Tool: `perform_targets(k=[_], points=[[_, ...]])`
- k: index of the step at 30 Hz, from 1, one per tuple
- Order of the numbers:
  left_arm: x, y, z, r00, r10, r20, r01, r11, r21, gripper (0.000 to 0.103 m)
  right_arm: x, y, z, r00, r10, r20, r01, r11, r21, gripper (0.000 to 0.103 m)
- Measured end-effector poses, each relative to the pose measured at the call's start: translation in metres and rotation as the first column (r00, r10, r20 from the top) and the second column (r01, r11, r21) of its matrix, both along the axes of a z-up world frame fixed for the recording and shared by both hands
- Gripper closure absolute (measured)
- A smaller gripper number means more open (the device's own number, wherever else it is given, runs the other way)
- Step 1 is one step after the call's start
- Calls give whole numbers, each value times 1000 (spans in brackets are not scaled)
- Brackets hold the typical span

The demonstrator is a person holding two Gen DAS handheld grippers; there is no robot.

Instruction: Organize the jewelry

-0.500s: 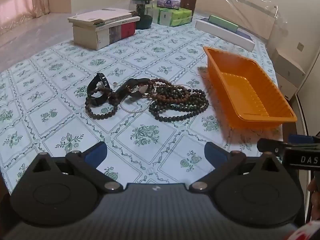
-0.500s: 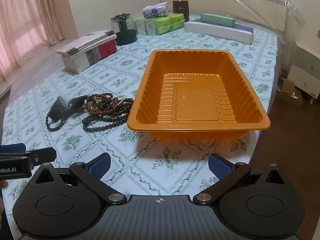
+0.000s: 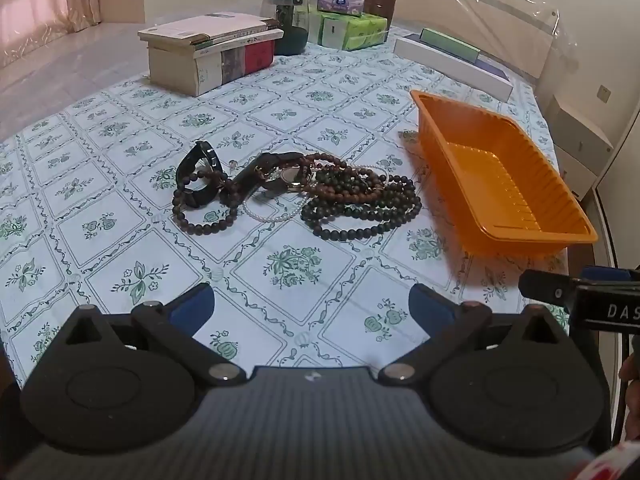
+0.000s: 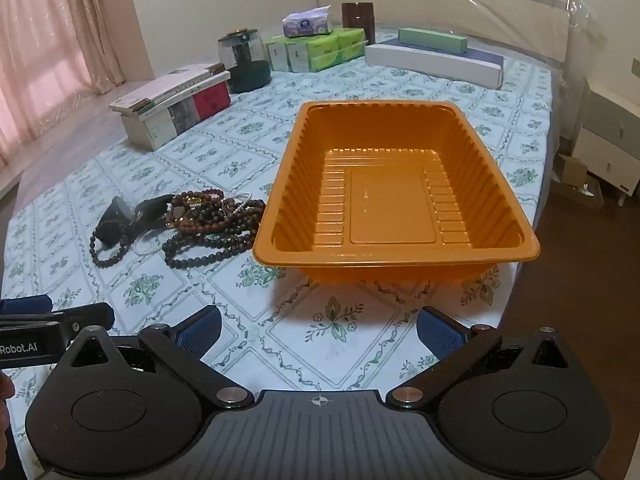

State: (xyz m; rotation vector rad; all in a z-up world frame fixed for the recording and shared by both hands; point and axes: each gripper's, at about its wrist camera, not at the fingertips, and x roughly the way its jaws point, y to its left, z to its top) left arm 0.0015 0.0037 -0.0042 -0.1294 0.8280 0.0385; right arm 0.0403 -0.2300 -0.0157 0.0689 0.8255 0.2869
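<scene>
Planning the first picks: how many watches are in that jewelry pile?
2. A black-band watch at the pile's left end; a second watch mid-pile, tangled with the beads. More may hide underneath.

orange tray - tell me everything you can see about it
The orange tray is a rectangular, thin, glossy container that looks like moulded plastic, with ribbed sloping walls, a flat rolled rim and a raised panel in its floor. It sits upright and empty on the floral tablecloth, near the table's right edge. The heap of bead strings lies just beside its left wall; contact cannot be told. Neither gripper touches it.
</scene>
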Motion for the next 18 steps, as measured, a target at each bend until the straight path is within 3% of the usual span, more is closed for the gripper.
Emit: perform_targets(k=[18], points=[[-1,0,1,1000,-2,7,2,1000,12,1,0,0,1,1000,-4,-2,4,1000,-3,0]])
